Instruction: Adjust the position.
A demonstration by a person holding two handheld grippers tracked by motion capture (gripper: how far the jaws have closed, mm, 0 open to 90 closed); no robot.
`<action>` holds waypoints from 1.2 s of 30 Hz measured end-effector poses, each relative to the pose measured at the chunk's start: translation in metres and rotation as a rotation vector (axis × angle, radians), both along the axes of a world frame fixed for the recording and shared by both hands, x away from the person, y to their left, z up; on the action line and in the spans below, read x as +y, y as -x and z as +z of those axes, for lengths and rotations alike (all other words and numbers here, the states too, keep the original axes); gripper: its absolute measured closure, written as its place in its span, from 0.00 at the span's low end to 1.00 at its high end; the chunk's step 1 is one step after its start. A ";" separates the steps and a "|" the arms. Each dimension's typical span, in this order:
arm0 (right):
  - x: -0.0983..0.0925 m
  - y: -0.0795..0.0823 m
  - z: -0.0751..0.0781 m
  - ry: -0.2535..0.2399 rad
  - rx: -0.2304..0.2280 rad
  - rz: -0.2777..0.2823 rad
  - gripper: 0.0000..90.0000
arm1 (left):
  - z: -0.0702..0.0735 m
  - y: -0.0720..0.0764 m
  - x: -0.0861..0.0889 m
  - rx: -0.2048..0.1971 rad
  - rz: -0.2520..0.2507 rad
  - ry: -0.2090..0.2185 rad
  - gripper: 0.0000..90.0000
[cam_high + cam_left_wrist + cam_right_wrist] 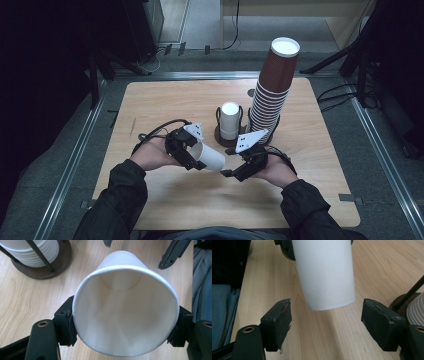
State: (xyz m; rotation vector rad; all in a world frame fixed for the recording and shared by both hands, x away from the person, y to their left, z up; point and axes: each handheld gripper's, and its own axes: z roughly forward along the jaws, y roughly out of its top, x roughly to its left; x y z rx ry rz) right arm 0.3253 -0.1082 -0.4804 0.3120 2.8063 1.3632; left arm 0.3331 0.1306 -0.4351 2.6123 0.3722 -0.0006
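A white paper cup (209, 156) lies on its side above the wooden table (150, 105), its base pointing right. My left gripper (191, 152) is shut on it near the rim; in the left gripper view the cup's open mouth (125, 315) sits squeezed between the two pads (65, 325). My right gripper (231, 162) stands open just right of the cup's base. In the right gripper view the cup's base (328, 277) hangs just beyond the two pads (277, 325), apart from both.
A short stack of white cups (230, 120) stands upside down in a round wire holder (218, 134) at the table's middle. A tall leaning stack of brown cups (274, 87) stands right of it. A person's sleeves enter from the bottom.
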 end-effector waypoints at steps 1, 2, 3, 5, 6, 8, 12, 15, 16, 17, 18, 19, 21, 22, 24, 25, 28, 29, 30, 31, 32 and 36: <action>0.000 0.000 0.000 0.003 0.001 -0.001 0.27 | -0.002 0.000 -0.002 -0.008 -0.003 -0.019 0.30; 0.000 0.001 -0.001 0.007 0.020 -0.007 0.27 | -0.004 0.001 -0.004 -0.008 -0.003 -0.036 0.30; 0.000 0.001 -0.001 0.009 0.019 -0.007 0.27 | -0.005 0.001 -0.005 -0.008 -0.010 -0.048 0.30; 0.001 0.001 -0.001 0.016 0.020 -0.008 0.27 | -0.009 0.001 -0.009 0.004 -0.016 -0.068 0.30; 0.002 0.002 -0.002 0.022 0.022 -0.009 0.27 | -0.010 0.000 -0.011 0.007 -0.017 -0.071 0.30; 0.003 0.002 -0.003 0.028 0.019 0.000 0.27 | -0.011 0.000 -0.013 0.016 -0.023 -0.072 0.30; 0.006 0.002 -0.005 0.044 0.013 0.011 0.27 | -0.010 0.001 -0.018 0.018 -0.036 -0.063 0.30; 0.008 0.003 -0.007 0.052 0.003 0.017 0.27 | -0.009 0.003 -0.021 0.014 -0.044 -0.063 0.30; 0.009 0.003 -0.007 0.054 0.006 0.021 0.27 | -0.010 0.003 -0.022 0.015 -0.047 -0.061 0.30; 0.009 0.003 -0.008 0.055 0.001 0.025 0.27 | -0.009 0.004 -0.023 0.010 -0.054 -0.062 0.30; 0.010 0.004 -0.009 0.061 0.002 0.028 0.27 | -0.009 0.004 -0.024 0.011 -0.055 -0.054 0.30; 0.011 0.004 -0.009 0.067 0.005 0.030 0.27 | -0.008 0.005 -0.025 0.014 -0.059 -0.050 0.30; 0.013 0.005 -0.010 0.074 0.006 0.033 0.28 | -0.006 0.007 -0.027 0.011 -0.067 -0.039 0.30; 0.014 0.006 -0.011 0.077 0.008 0.034 0.28 | -0.005 0.007 -0.028 0.010 -0.073 -0.035 0.30; 0.015 0.006 -0.012 0.076 0.001 0.042 0.28 | -0.003 0.008 -0.029 0.012 -0.082 -0.024 0.30; 0.016 0.007 -0.012 0.081 0.006 0.039 0.28 | -0.003 0.009 -0.031 0.015 -0.082 -0.023 0.30; 0.017 0.007 -0.011 0.074 -0.003 0.055 0.32 | -0.004 0.010 -0.032 0.022 -0.077 -0.020 0.30; 0.017 0.008 -0.011 0.071 0.000 0.057 0.33 | -0.004 0.010 -0.032 0.024 -0.074 -0.020 0.30; 0.017 0.008 -0.011 0.071 0.000 0.060 0.36 | -0.004 0.010 -0.032 0.026 -0.075 -0.022 0.30; 0.017 0.008 -0.011 0.072 0.003 0.065 0.36 | -0.004 0.010 -0.032 0.022 -0.078 -0.023 0.30; 0.018 0.009 -0.011 0.075 0.000 0.066 0.37 | -0.004 0.010 -0.032 0.024 -0.077 -0.024 0.30; 0.018 0.009 -0.010 0.083 -0.021 0.074 0.38 | -0.004 0.010 -0.032 0.020 -0.080 -0.023 0.29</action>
